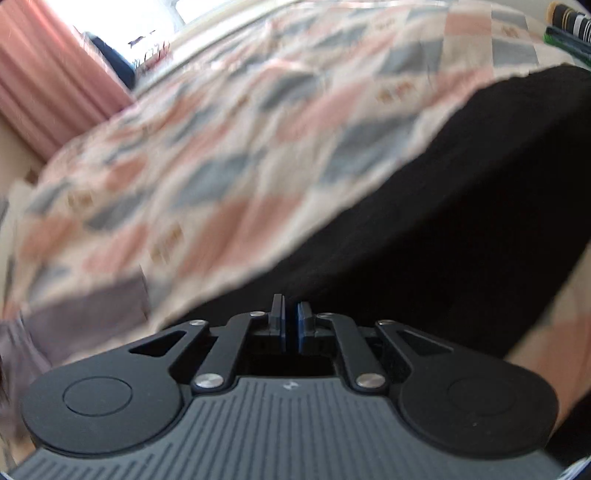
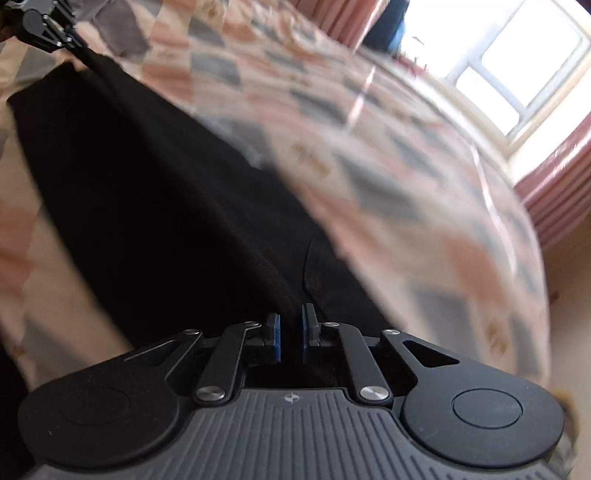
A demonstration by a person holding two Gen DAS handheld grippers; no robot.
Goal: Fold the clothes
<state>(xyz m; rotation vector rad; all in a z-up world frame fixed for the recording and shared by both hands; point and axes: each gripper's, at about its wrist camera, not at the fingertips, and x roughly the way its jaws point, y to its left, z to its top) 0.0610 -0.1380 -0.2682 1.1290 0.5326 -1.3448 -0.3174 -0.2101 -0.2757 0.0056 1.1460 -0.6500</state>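
A black garment [image 1: 424,221] hangs stretched over the bed between my two grippers. My left gripper [image 1: 290,321] is shut on one end of it, the dark cloth running away from its blue pads. In the right wrist view the black garment [image 2: 147,184] runs from my right gripper [image 2: 290,332], shut on the near end, up to the left gripper [image 2: 72,40] pinching the far corner at top left. The scene is motion-blurred.
A bed with a pink, grey and cream patchwork quilt [image 1: 221,147] [image 2: 406,184] lies under the garment. A mauve-grey garment [image 1: 92,314] [image 2: 118,33] rests on it. Pink curtains [image 1: 48,85] [image 2: 554,192] flank a bright window [image 2: 517,62]. Striped items [image 1: 569,26] sit at the far right.
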